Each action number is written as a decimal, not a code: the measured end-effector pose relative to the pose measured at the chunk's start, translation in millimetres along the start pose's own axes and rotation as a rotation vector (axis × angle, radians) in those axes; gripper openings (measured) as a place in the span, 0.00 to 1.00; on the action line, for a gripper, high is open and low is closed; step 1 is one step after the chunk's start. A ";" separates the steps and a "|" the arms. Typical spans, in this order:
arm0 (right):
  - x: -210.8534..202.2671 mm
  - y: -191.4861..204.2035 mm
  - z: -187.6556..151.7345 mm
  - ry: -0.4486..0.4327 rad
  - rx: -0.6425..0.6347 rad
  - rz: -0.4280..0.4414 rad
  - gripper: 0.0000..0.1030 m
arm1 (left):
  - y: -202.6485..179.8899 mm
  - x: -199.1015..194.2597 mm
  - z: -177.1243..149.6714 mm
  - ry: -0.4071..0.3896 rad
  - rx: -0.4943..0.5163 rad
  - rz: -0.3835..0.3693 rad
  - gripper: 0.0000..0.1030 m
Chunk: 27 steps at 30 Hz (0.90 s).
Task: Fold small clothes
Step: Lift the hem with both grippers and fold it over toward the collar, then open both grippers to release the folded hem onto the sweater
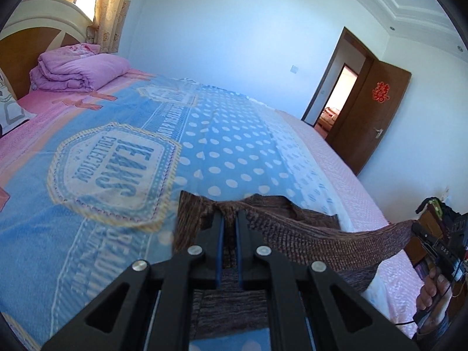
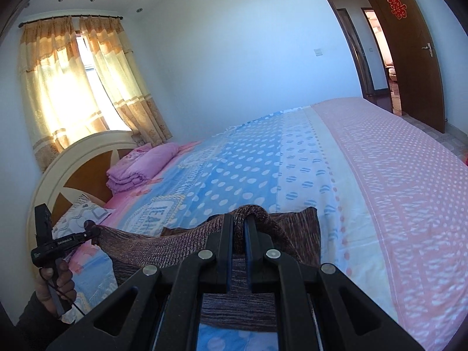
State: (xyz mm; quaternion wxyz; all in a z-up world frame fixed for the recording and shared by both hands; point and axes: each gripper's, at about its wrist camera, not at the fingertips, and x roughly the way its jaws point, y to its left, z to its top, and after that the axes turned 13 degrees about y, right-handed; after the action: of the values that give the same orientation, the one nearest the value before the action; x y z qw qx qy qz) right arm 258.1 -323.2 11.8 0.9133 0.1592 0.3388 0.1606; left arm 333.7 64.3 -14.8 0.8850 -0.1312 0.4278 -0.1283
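Here we have the brown, ribbed knitted garment (image 1: pixel 307 234) pinched in both claws and lifted above the bed (image 1: pixel 234 152), which is covered by a blue, white-dotted and pink patterned sheet. In the left wrist view the left claw (image 1: pixel 230 215) sits at lower centre, its black fingers with blue pads nearly together and gripping a bunched edge of the knit. From there the fabric stretches taut toward the right edge of the frame, where our right claw (image 1: pixel 416 225) clamps the other end, with the right hand (image 1: pixel 433 289) on its handle just below.

In the right wrist view the right claw (image 2: pixel 239 219) is likewise closed to a narrow gap at lower centre, a fold of the knit looped over its tips. The garment runs off to the left of the frame, ending at the left claw (image 2: pixel 93 232), held by the left hand (image 2: pixel 57 280) in the lower left.

A folded purple quilt (image 1: pixel 79 70) lies at the upper left by the cream and wood headboard (image 1: pixel 38 29), and a brown wooden door (image 1: pixel 371 117) stands open at the right.
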 end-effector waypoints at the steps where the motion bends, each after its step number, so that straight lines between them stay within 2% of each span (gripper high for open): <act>1: 8.9 -3.2 4.4 0.011 0.006 -0.007 0.06 | 2.3 9.8 3.5 0.015 -0.002 0.001 0.07; 5: 51.8 -22.4 13.9 0.078 0.047 -0.035 0.06 | 9.4 51.1 10.1 0.068 -0.004 0.046 0.07; 11: 131.3 -52.2 12.4 0.206 0.083 -0.112 0.06 | 19.2 137.4 8.7 0.180 0.042 0.191 0.07; 13: 161.5 -58.3 13.3 0.263 0.057 -0.145 0.06 | 22.6 154.9 7.4 0.207 0.040 0.266 0.13; 15: 182.4 -64.7 11.9 0.315 0.044 -0.187 0.08 | 25.0 157.7 4.8 0.229 0.035 0.266 0.14; 16: 186.7 -65.4 10.2 0.327 0.031 -0.216 0.10 | 23.3 152.6 0.8 0.220 0.048 0.265 0.19; 17: 191.2 -64.4 6.9 0.352 0.004 -0.248 0.19 | 18.7 145.8 -5.5 0.212 0.085 0.291 0.25; 18: 193.0 -62.9 3.7 0.370 -0.016 -0.266 0.28 | 15.1 142.3 -9.8 0.210 0.115 0.309 0.42; 19: 194.6 -58.6 -2.1 0.396 -0.062 -0.303 0.52 | 10.3 136.2 -17.8 0.205 0.160 0.336 0.63; 20: 194.6 -52.4 -8.3 0.409 -0.121 -0.352 0.74 | 6.1 133.0 -25.4 0.205 0.202 0.361 0.71; 21: 194.8 -46.1 -14.4 0.410 -0.182 -0.397 0.79 | 1.9 132.5 -31.5 0.203 0.243 0.383 0.75; 23: 198.9 -31.8 -29.2 0.405 -0.345 -0.510 0.79 | -7.0 144.0 -43.5 0.216 0.366 0.478 0.75; 25: 210.5 -20.9 -38.3 0.408 -0.485 -0.602 0.79 | -10.0 159.4 -39.6 0.203 0.421 0.555 0.78; 26: 214.8 -18.7 -35.5 0.391 -0.510 -0.629 0.79 | -10.1 163.4 -33.2 0.188 0.423 0.571 0.78; 27: 219.1 -18.5 -30.1 0.386 -0.516 -0.650 0.79 | -10.8 170.9 -20.4 0.175 0.417 0.621 0.78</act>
State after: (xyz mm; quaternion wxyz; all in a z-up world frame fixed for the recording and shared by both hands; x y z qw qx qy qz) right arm 398.8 -246.4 -141.7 0.8463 -0.2208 0.4839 -0.0285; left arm 418.9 -6.2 -147.0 0.8495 0.1991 0.4860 0.0508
